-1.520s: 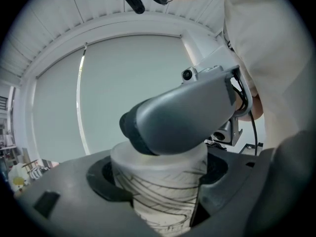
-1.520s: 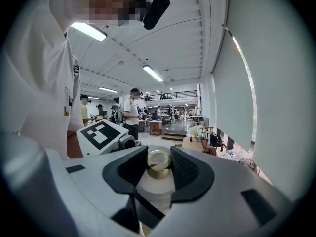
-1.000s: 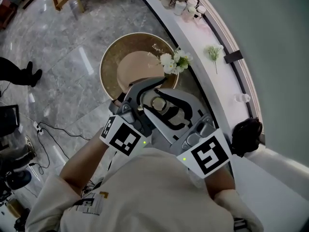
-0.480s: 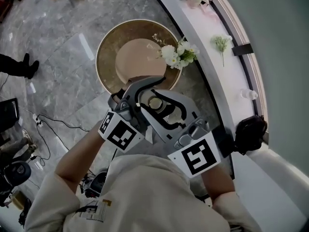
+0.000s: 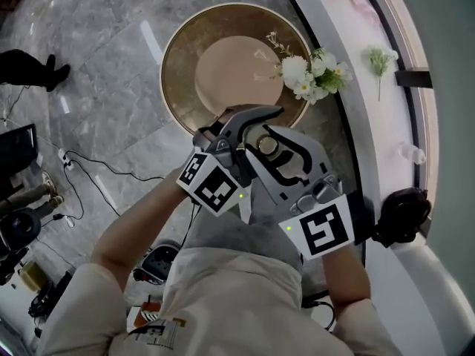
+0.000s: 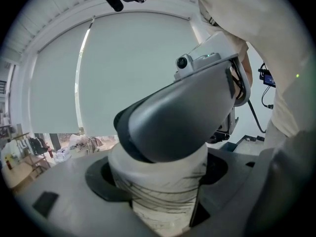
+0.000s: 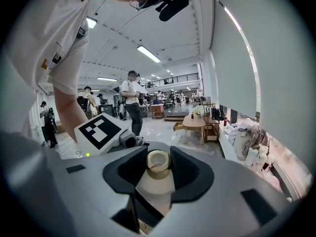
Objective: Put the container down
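Two-point hold: left tongs [image 6: 159, 179] pinch the container [image 5: 267, 146] by its lined white body, right tongs [image 7: 158, 172] pinch its neck, likely to keep it upright. It hangs above the near rim of the round gold-edged surface [image 5: 174, 73]; contact underneath not visible.

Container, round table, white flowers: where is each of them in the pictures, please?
container [image 7: 158, 181], right gripper view, on its pale shoulder below the neck.
round table [image 5: 182, 65], head view, on its dark outer ring.
white flowers [image 5: 297, 70], head view, on a white bloom.
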Available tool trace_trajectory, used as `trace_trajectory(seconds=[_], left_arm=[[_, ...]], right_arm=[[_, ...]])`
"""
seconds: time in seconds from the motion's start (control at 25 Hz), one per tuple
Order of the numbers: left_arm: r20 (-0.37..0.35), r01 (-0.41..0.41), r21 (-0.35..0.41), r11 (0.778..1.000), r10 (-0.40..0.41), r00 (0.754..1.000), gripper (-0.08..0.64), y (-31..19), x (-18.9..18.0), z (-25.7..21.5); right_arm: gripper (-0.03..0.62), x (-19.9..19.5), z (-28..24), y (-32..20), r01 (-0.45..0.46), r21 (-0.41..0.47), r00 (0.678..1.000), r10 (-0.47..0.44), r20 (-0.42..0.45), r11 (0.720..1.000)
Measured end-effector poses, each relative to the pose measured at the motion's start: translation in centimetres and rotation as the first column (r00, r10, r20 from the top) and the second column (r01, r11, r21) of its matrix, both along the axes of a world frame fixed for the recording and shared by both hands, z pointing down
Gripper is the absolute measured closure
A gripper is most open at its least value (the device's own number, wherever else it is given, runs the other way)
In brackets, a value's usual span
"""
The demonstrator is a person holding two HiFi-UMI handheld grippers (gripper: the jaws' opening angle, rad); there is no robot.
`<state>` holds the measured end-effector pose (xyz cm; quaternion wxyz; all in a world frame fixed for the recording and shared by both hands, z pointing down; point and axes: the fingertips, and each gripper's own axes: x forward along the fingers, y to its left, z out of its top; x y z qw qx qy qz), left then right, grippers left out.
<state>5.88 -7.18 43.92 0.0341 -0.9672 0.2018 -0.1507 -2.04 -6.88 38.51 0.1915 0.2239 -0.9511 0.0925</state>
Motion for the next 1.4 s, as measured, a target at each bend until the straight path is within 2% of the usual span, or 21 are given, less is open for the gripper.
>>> trace_trajectory(seconds=[0.24, 0.36, 0.48, 0.68, 0.96, 1.12, 1.4], left_arm=[[0.02, -0.011, -0.043, 0.999, 0.012, 1.0, 0.209, -0.3, -0.4, 6.8], [0.032, -0.035, -0.091, 0.995, 0.038, 0.999, 0.209, 0.1, -0.2, 10.6], [0.056, -0.039, -0.103, 0.994, 0.045, 0.997, 0.209, -0.2, 0.1, 14.2], [0.088, -0.046, -0.168, 0.985, 0.061, 0.994, 0.209, 0.1, 0.3, 19.4], [0.176, -0.071, -0.181, 0.981, 0.103, 0.979, 0.209, 0.6, 1.0, 26.3], [0.231, -0.077, -0.203, 0.976, 0.124, 0.965, 0.209, 1.2, 1.4, 29.7], [0.24, -0.074, -0.26, 0.963, 0.139, 0.961, 0.209, 2.3, 2.0, 34.0]], right_arm=[[0.451, -0.6, 6.4, -0.9, -0.039, -0.047, 0.999, 0.04, 0.011, 0.998], [0.453, -0.5, 10.1, -0.7, -0.015, -0.038, 0.999, 0.013, -0.038, 0.999], [0.451, -0.3, 13.7, -0.8, 0.004, -0.01, 0.997, -0.005, -0.079, 1.0], [0.452, 0.0, 18.6, -1.2, -0.028, -0.048, 0.998, 0.025, -0.063, 0.998], [0.452, 1.0, 25.1, -0.9, -0.053, -0.034, 0.997, 0.051, -0.061, 0.998], [0.451, 1.7, 28.1, -0.5, -0.066, -0.026, 0.996, 0.065, -0.061, 0.997], [0.451, 2.1, 32.2, 0.2, -0.068, -0.04, 0.995, 0.065, -0.073, 0.997]])
